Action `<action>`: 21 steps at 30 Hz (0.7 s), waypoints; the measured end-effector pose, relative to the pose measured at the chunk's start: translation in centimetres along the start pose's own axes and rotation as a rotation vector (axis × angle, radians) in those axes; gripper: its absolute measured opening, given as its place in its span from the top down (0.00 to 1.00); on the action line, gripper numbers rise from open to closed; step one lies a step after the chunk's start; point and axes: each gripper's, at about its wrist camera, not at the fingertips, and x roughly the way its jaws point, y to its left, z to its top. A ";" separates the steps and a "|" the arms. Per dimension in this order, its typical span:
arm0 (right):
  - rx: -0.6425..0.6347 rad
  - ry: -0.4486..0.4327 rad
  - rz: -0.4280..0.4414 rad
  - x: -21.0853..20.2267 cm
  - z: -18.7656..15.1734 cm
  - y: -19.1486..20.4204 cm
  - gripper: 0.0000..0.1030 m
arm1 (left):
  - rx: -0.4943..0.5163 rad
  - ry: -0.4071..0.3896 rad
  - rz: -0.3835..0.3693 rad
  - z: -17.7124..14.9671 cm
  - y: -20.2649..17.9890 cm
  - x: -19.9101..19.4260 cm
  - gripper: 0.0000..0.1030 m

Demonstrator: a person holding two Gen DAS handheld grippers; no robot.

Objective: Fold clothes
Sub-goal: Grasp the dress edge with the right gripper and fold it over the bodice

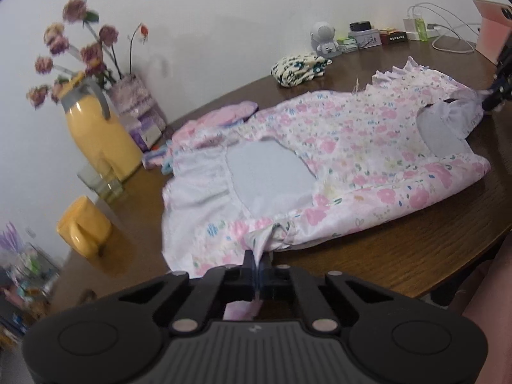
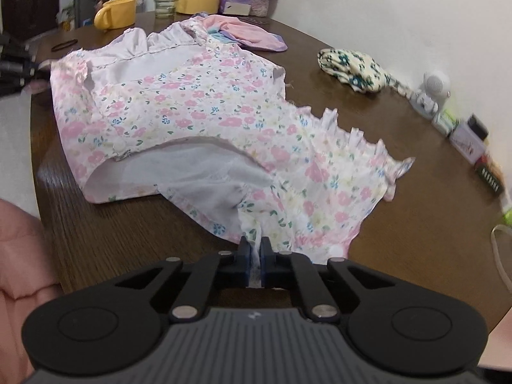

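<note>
A white garment with pink and blue flowers and ruffled edges (image 1: 352,134) lies spread across the dark wooden table (image 1: 400,256). My left gripper (image 1: 257,257) is shut on a bunched bit of its near edge. At the far right of the left wrist view, my right gripper (image 1: 489,99) pinches the garment's other end. In the right wrist view the same garment (image 2: 198,108) stretches away from my right gripper (image 2: 255,244), which is shut on a fold of white fabric. My left gripper (image 2: 35,70) shows at the left edge, at the garment's far corner.
A yellow jug (image 1: 99,137), a yellow mug (image 1: 84,227), a glass (image 1: 100,180) and a vase of flowers (image 1: 134,102) stand at the table's left. A pink garment (image 1: 220,116), a rolled floral cloth (image 1: 299,68), an astronaut figure (image 1: 324,40), boxes and cables line the wall side.
</note>
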 end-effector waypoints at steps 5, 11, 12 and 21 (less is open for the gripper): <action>-0.153 0.020 -0.082 0.0 3.2 -1.3 0.95 | 0.125 -0.037 0.058 4.1 1.4 0.9 1.00; -0.278 0.098 -0.086 4.8 7.7 -3.6 0.95 | 0.186 0.044 0.034 8.0 3.1 8.2 0.99; -0.285 0.112 -0.079 5.7 8.3 -4.0 0.95 | 0.183 0.072 0.021 8.2 3.3 9.7 0.99; -0.213 0.163 -0.012 10.4 9.0 -6.8 0.94 | 0.052 0.150 -0.044 8.1 4.9 15.0 0.85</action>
